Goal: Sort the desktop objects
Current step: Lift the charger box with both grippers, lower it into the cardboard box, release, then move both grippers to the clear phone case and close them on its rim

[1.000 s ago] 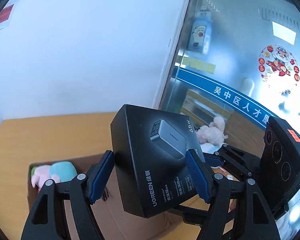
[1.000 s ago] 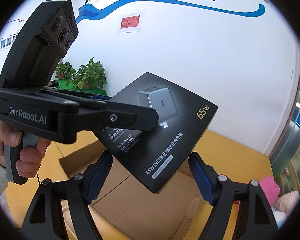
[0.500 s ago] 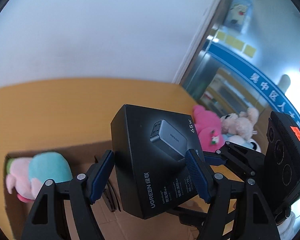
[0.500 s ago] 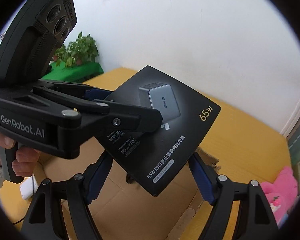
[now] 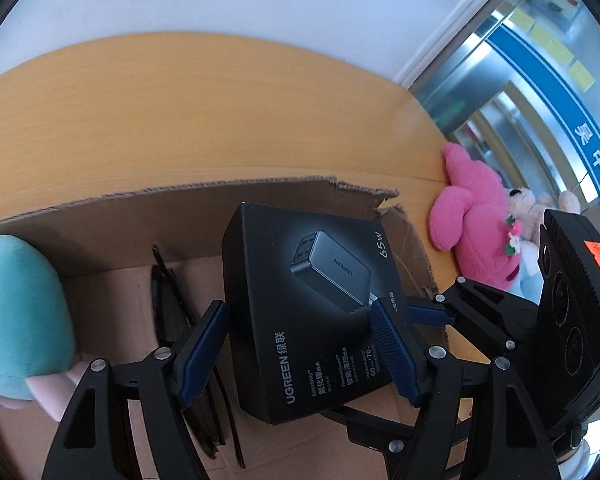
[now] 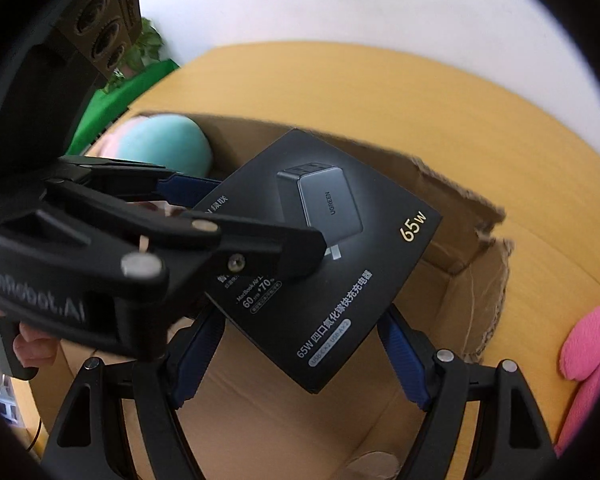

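A black UGREEN charger box [image 5: 300, 340] hangs over the open cardboard carton [image 5: 260, 190], tilted. My left gripper [image 5: 300, 354] is shut on it, one blue pad on each side. In the right wrist view the same charger box [image 6: 340, 260] sits corner-down in my right gripper [image 6: 300, 360], which is also shut on it. Each gripper shows in the other's view, clamped on the box's far edge. The carton [image 6: 440, 168] lies just below.
A teal and pink plush [image 5: 16, 312] and thin black strips [image 5: 172, 300] lie in the carton. A pink plush [image 5: 472, 220] and small bears rest on the wooden table [image 5: 180, 100] to the right. A hand [image 6: 32, 344] grips the left handle.
Both grippers have come down together with the charger box and tipped forward. The wall has slid out of view and the carton's inside now fills the lower frames.
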A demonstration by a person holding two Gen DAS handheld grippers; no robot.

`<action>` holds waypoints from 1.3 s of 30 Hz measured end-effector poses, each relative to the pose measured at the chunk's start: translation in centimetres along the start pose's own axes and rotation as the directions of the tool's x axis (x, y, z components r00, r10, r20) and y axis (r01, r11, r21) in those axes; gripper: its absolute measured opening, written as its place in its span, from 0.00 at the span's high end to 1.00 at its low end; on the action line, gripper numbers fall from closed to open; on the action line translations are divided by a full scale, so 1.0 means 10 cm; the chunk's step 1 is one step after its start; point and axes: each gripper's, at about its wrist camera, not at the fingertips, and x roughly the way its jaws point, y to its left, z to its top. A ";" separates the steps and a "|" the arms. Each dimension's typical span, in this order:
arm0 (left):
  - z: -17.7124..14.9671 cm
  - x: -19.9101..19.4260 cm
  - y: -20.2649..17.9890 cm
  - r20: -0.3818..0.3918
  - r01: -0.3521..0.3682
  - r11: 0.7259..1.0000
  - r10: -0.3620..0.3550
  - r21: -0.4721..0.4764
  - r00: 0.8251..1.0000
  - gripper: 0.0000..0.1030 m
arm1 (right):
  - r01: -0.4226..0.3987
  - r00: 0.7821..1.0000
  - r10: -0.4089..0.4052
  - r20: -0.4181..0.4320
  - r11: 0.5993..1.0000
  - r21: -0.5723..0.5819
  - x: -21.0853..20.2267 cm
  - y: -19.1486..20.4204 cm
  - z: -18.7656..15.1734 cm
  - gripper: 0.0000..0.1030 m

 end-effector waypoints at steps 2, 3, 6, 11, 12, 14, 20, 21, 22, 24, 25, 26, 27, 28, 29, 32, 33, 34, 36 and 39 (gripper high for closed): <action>0.04 0.11 -0.02 -0.040 0.005 1.000 -0.006 -0.022 0.999 0.31 | 0.015 1.000 -0.014 -0.026 1.000 0.019 0.05 -0.04 -0.03 0.24; 0.04 0.17 0.00 -0.062 0.007 0.999 -0.009 -0.035 0.998 0.33 | 0.027 0.999 -0.026 -0.031 0.999 0.030 0.07 -0.05 -0.05 0.25; 0.02 0.27 0.06 -0.102 0.009 0.998 -0.015 -0.060 0.995 0.33 | 0.046 0.999 -0.044 -0.021 0.997 0.068 0.04 -0.07 -0.06 0.29; -0.02 0.12 0.06 -0.074 0.016 0.999 -0.018 -0.035 0.997 0.32 | 0.153 0.988 -0.151 -0.032 0.985 0.077 -0.08 0.02 -0.15 0.29; -0.03 0.03 0.05 -0.059 0.004 1.000 -0.005 -0.020 0.998 0.31 | 0.169 0.986 -0.168 -0.021 0.983 0.074 -0.13 0.06 -0.18 0.29; -0.06 -0.22 0.00 -0.013 -0.063 0.998 0.063 0.024 0.998 0.31 | 0.212 0.977 -0.214 0.012 0.974 0.074 -0.29 0.16 -0.26 0.29; -0.46 -1.26 -0.11 0.216 -0.163 0.976 0.129 0.147 0.968 0.28 | 0.282 0.937 -0.293 0.192 0.956 0.081 -0.89 0.52 -0.78 0.24; -0.59 -1.47 -0.14 0.262 -0.181 0.970 0.134 0.162 0.956 0.24 | 0.291 0.928 -0.302 0.216 0.953 0.085 -0.89 0.52 -0.85 0.24; -0.68 -1.62 -0.15 0.297 -0.195 0.966 0.137 0.172 0.945 0.22 | 0.293 0.920 -0.307 0.244 0.952 0.092 -0.98 0.63 -0.96 0.24; -0.91 -1.93 -0.17 0.371 -0.237 0.954 0.156 0.184 0.915 0.13 | 0.286 0.912 -0.302 0.278 0.953 0.097 -0.97 0.72 -0.76 0.24; -1.04 -2.07 -0.18 0.404 -0.257 0.949 0.167 0.180 0.899 0.12 | 0.279 0.908 -0.296 0.296 0.955 0.098 -0.96 0.75 -0.75 0.24; -1.16 -2.19 -0.16 0.429 -0.271 0.946 0.174 0.177 0.887 0.10 | 0.275 0.904 -0.293 0.313 0.956 0.100 -0.95 0.83 -0.82 0.24; -1.30 -2.31 -0.16 0.454 -0.284 0.943 0.179 0.173 0.873 0.09 | 0.277 0.899 -0.294 0.326 0.956 0.100 -0.97 0.97 -0.97 0.24; -1.42 -2.39 -0.14 0.469 -0.291 0.942 0.182 0.170 0.864 0.09 | 0.278 0.893 -0.294 0.340 0.956 0.095 -1.01 1.10 -1.08 0.23; -1.54 -2.48 -0.11 0.482 -0.297 0.941 0.186 0.164 0.856 0.09 | 0.278 0.891 -0.291 0.348 0.956 0.089 -1.02 1.18 -1.14 0.23; -1.85 -2.64 0.01 0.494 -0.295 0.944 0.189 0.145 0.849 0.09 | 0.274 0.888 -0.278 0.366 0.960 0.065 -1.27 1.56 -1.42 0.23; -1.97 -2.67 0.06 0.495 -0.298 0.945 0.196 0.136 0.847 0.09 | 0.272 0.889 -0.271 0.369 0.961 0.052 -1.27 1.63 -1.49 0.23; -2.08 -2.72 0.13 0.494 -0.302 0.944 0.202 0.132 0.846 0.09 | 0.268 0.891 -0.263 0.371 0.963 0.039 -1.28 1.73 -1.57 0.23; -2.32 -2.75 0.22 0.493 -0.310 0.943 0.216 0.117 0.843 0.09 | 0.242 0.903 -0.231 0.361 0.970 0.015 -1.28 1.88 -1.70 0.23; -2.62 -2.71 0.37 0.463 -0.288 0.952 0.211 0.101 0.861 0.09 | 0.194 0.923 -0.179 0.339 0.981 -0.011 -1.19 2.06 -1.90 0.23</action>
